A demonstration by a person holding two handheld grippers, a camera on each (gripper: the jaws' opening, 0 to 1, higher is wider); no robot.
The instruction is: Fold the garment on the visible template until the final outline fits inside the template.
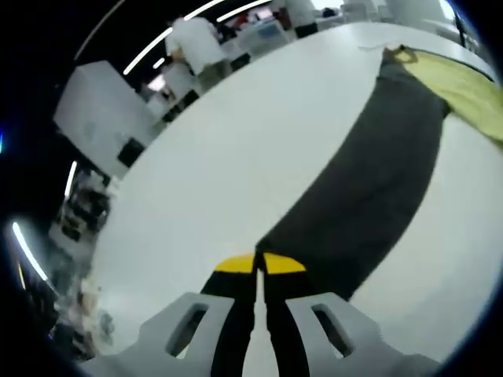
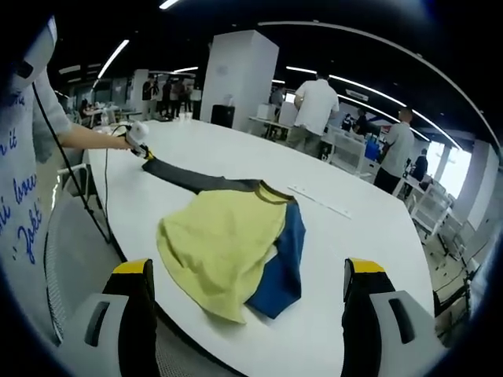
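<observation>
Left tongs (image 1: pixel 258 263) pinching soft garment (image 2: pixel 228 236) sleeve

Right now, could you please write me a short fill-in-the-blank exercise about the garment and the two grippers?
1. The left gripper is shut on the garment's dark ____.
2. The right gripper hovers with its jaws ____.
3. The garment has a yellow body over a ____ panel.
4. The garment lies on a ____ table.

Missing words: sleeve; open; blue; white
</observation>
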